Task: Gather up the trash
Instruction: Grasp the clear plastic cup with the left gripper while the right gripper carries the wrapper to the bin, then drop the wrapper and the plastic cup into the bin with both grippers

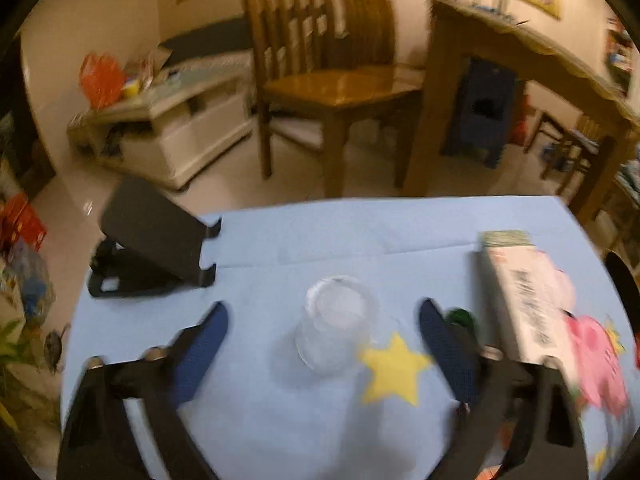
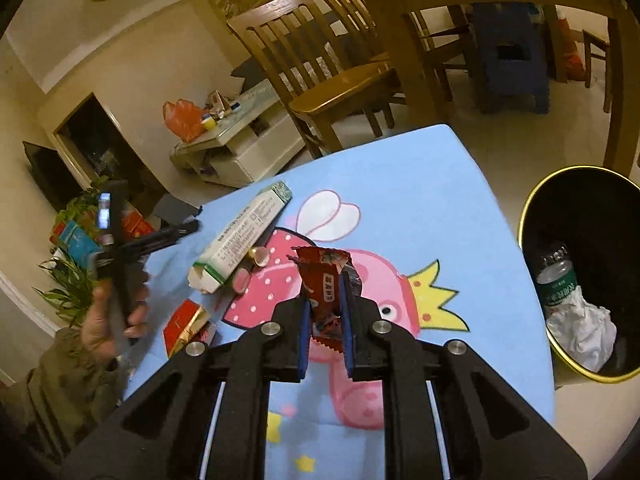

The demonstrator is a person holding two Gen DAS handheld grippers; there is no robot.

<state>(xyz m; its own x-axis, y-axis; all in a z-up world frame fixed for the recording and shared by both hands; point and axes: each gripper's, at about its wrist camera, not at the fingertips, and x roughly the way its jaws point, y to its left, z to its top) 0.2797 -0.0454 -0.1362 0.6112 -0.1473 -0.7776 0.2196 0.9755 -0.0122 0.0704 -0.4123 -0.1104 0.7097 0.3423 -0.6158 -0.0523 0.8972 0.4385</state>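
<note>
1. Right gripper point(image 2: 326, 300): jaws nearly together, pads clamped on a red snack wrapper point(image 2: 325, 280). The wrapper stands up between the fingers, its top crumpled, clear of the table.
2. Left gripper point(image 1: 324, 336): jaws well apart, nothing pinched. A clear plastic cup point(image 1: 334, 324) stands between the fingers, touching neither pad. View is motion-blurred.
3. In the right wrist view the person's left hand point(image 2: 110, 320) grips the left tool's handle at the table's left edge.
4. Blue cartoon-print tablecloth point(image 2: 420, 184) under both tools. On it: a long white-and-green carton point(image 2: 240, 236) lying on its side, one end open; a red-and-gold packet point(image 2: 186, 326) near the left edge; small round pieces just beside the carton, too small to identify.
5. Black folding stand point(image 1: 152, 244) sits at the far left corner of the table, seen from the left wrist.
6. Black bin with a gold rim point(image 2: 584, 272) stands on the floor just right of the table. Inside it: a green-labelled plastic bottle point(image 2: 556, 276) and crumpled white paper point(image 2: 580, 324).
</note>
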